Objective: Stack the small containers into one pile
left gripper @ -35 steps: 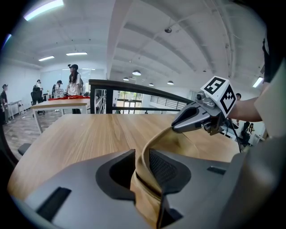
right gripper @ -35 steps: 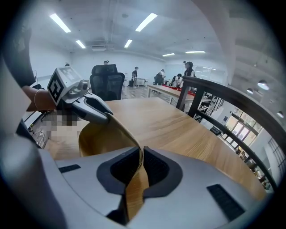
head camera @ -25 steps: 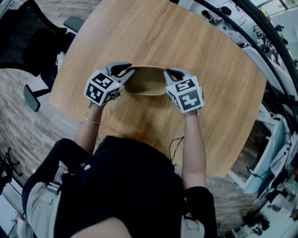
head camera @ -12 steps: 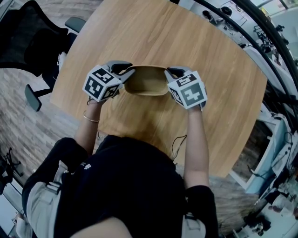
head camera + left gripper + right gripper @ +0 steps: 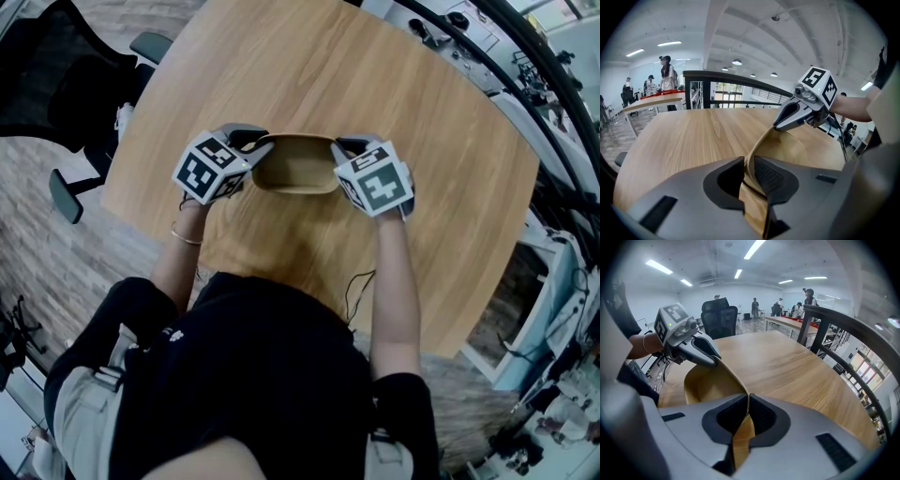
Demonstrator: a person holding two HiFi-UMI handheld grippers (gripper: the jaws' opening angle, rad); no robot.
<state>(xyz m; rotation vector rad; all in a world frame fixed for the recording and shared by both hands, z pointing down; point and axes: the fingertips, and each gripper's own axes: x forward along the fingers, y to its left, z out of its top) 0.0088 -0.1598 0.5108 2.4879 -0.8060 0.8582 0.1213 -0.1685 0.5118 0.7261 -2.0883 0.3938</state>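
Head view first: held low over the near middle of the round table [image 5: 394, 84], one shallow wooden container [image 5: 297, 167], long side running left to right. Pinched at its left rim by the left gripper [image 5: 255, 146] and at its right rim by the right gripper [image 5: 343, 148]. Confirmed in both gripper views: each pair of jaws pressed onto the thin wall, with the wall standing straight up between the pads and nothing else in the gap. Gripped at opposite ends most likely to keep it level and stop it tipping, as could happen with a one-sided pinch on so thin an edge. Both grippers angled downward and inward, facing each other across the hollow. Hard to say whether resting on the wood or just clear of it.

Counted: one container outline in sight and none loose elsewhere on the tabletop; two grippers, both occupied; one table; one black office chair [image 5: 56, 70] off the far left edge. Noted in the left gripper view: a seam along the clamped rim, perhaps a second wall nested inside, but too little to be sure. Judged from that: possibly a finished pile handled as one piece.
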